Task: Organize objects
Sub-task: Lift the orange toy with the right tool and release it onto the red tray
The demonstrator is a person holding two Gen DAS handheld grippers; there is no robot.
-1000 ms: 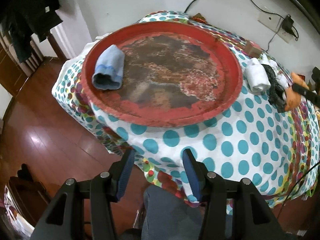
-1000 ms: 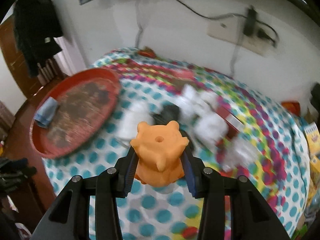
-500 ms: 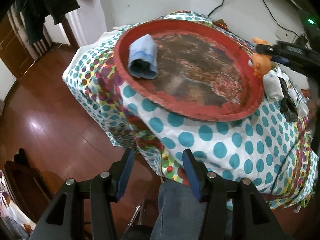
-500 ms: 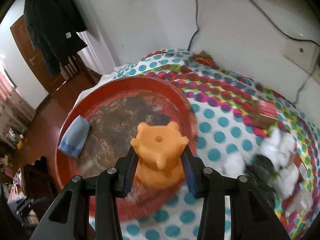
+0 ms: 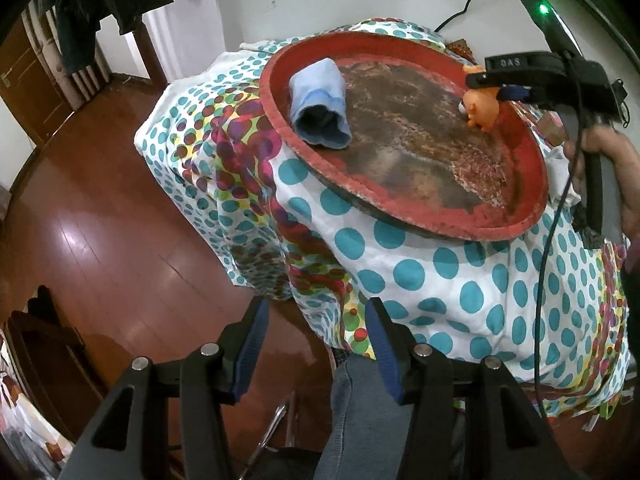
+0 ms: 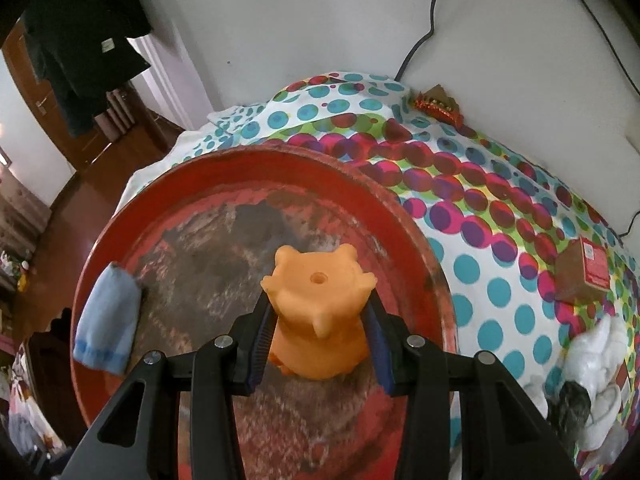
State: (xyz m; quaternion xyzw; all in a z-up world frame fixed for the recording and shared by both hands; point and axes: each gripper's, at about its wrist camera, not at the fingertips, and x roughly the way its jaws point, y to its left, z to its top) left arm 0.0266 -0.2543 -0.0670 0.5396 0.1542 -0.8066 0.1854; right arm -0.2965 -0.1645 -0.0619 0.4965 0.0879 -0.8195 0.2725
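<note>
My right gripper (image 6: 318, 344) is shut on an orange toy animal (image 6: 318, 312), held bottom-up over the worn red round tray (image 6: 416, 236). From the left wrist view the same toy (image 5: 480, 106) hangs just above the tray's (image 5: 400, 220) right side, under the right gripper (image 5: 486, 82). A rolled light-blue cloth (image 5: 320, 104) lies at the tray's left rim, and it shows at the left in the right wrist view too (image 6: 106, 328). My left gripper (image 5: 314, 334) is open and holds nothing, hovering off the table's near edge above the floor.
The tray sits on a polka-dot tablecloth (image 5: 440, 280). To its right lie a small brown box (image 6: 582, 276), white bundles (image 6: 596, 344) and a dark item (image 6: 572, 402). A hand (image 5: 616, 176) grips the right tool. Wooden floor (image 5: 100, 220) lies left; cables run along the wall.
The right gripper carried the orange toy leftward from over the cluttered cloth to above the red tray. The left gripper drifted left, off the table's edge.
</note>
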